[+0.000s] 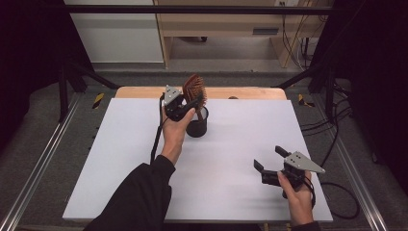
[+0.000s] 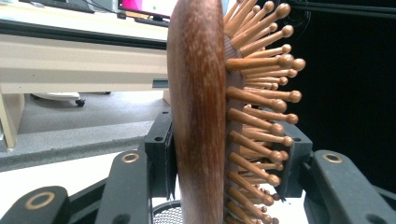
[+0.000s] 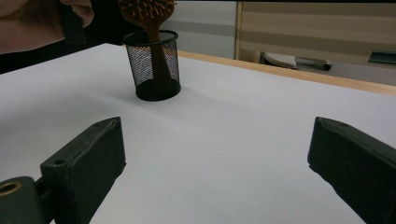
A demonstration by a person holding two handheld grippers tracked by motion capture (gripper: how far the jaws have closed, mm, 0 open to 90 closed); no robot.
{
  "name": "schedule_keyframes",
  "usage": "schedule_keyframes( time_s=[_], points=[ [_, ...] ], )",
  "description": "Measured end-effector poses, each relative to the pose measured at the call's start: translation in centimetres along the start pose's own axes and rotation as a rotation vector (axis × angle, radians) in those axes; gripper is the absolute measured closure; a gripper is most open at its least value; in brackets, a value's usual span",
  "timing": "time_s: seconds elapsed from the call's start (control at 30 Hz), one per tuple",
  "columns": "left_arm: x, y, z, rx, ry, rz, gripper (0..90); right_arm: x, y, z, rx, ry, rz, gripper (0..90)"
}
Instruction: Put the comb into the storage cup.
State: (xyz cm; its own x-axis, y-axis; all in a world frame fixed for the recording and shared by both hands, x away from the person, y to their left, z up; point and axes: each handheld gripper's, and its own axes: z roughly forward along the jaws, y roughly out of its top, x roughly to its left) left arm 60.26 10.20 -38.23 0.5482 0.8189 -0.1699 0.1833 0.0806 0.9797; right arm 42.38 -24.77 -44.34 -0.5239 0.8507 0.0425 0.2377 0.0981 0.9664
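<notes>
A wooden paddle hairbrush point(image 1: 194, 88) stands handle-down in a black mesh cup point(image 1: 197, 124) at the back middle of the white table point(image 1: 231, 144). My left gripper point(image 1: 191, 102) is shut on the brush head from the left. In the left gripper view the brush point(image 2: 201, 116) sits edge-on between the pads point(image 2: 162, 154), with the bristles pointing right and the cup rim point(image 2: 169, 213) below. My right gripper point(image 1: 268, 158) hovers open near the front right of the table, holding nothing. In the right gripper view its jaws point(image 3: 217, 158) are spread wide, and the cup point(image 3: 153, 65) and brush point(image 3: 147, 14) are far off.
A wooden strip point(image 1: 250, 93) runs along the table's far edge. Metal rails point(image 1: 45, 154) flank both sides, and black cables point(image 1: 337, 144) lie on the floor at the right. A wooden desk point(image 1: 221, 29) stands beyond the table.
</notes>
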Motion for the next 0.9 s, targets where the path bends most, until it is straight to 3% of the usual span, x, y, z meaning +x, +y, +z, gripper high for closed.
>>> schedule_keyframes(
  time_s=[0.6,0.9],
  points=[
    [0.17,-0.24,-0.07,-0.004,-0.008,-0.005,50.8,0.07,-0.03,0.03,0.003,0.003,0.0,4.3],
    [0.92,-0.33,-0.28,-0.002,-0.007,-0.017,49.7,0.09,-0.05,0.09,0.005,0.002,-0.003,4.3]
  ],
)
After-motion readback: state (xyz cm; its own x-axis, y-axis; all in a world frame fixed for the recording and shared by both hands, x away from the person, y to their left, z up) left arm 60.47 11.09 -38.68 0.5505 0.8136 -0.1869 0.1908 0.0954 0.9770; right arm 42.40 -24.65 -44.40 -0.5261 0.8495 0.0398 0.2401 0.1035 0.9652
